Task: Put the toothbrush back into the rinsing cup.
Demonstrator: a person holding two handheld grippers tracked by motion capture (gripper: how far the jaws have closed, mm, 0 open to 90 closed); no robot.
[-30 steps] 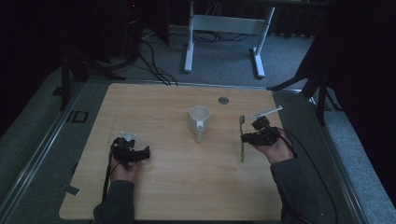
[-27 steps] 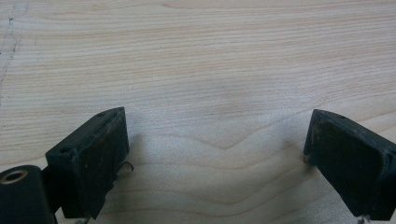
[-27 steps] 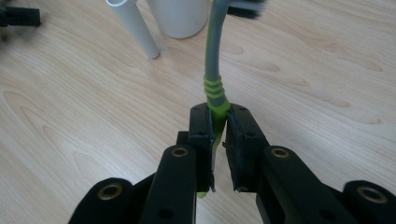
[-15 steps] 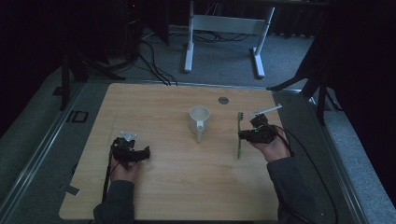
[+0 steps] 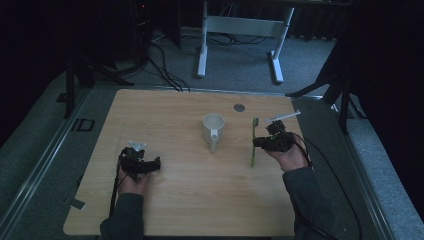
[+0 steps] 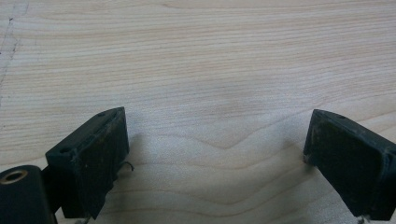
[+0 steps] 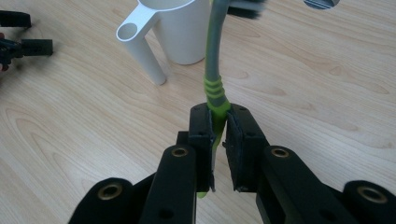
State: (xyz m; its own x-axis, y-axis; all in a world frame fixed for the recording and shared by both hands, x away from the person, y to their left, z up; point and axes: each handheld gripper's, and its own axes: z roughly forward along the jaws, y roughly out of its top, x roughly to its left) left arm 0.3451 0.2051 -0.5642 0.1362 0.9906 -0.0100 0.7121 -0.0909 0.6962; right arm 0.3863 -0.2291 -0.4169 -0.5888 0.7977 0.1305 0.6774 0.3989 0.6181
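Toothbrush (image 7: 213, 70) clamped in right gripper (image 7: 219, 135), white cup (image 5: 213, 128) waiting at nine o'clock of it.

Pinched on the green handle, bristle end pointing toward twelve o'clock, handle tail hanging toward six, just above the table (image 5: 175, 210). Best done by lifting clear of the wood, tipping upright over the cup mouth, lowering before letting go; a slanted entry likely to knock the rim. Cup upright at table centre, apparently empty, handle toward six. Left gripper (image 6: 215, 154) spread wide, holding nothing, resting low at seven o'clock of the cup.

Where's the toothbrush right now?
In the high view the toothbrush is at the table's right side, clamped in the right gripper, just right of the white cup, bristle end pointing away.
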